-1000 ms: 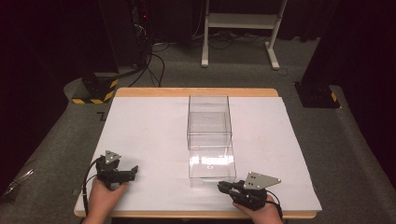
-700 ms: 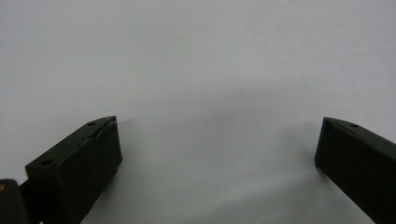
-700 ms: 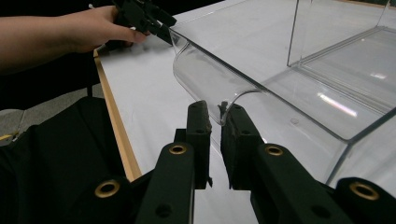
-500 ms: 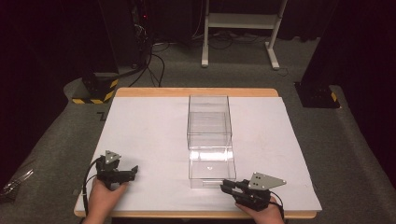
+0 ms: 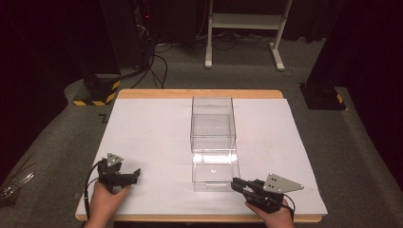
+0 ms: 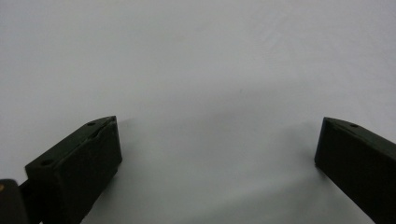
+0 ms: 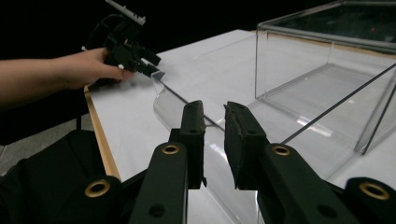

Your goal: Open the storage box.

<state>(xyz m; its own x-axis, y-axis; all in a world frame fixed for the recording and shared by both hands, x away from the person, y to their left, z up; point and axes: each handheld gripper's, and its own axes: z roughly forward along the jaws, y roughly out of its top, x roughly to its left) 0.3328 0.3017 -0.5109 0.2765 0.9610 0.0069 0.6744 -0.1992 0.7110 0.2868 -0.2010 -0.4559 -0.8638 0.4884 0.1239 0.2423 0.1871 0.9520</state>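
Note:
A clear plastic box (image 5: pixel 213 124) stands mid-table on a white sheet (image 5: pixel 152 133), with a lower clear section (image 5: pixel 215 170) in front of it. My right gripper (image 5: pixel 236 184) lies at that section's near right corner. Its jaws have just been opening and now stand a narrow gap apart (image 7: pixel 212 109). The clear curved edge (image 7: pixel 163 98) lies just beyond the tips, and no pad presses on it. My left gripper (image 5: pixel 137 172) rests on the sheet at the near left. Its jaws (image 6: pixel 217 123) are wide open over bare white paper.
The wooden table edge (image 5: pixel 199 93) runs along the far side of the sheet. Beyond it on the grey floor are a white frame's legs (image 5: pixel 242 28) and a yellow-black striped base (image 5: pixel 97 95). In the right gripper view, the other hand holds the left gripper (image 7: pixel 149 60).
The right gripper has edged slightly to the right at the front corner of the clear box. The left gripper has not moved.

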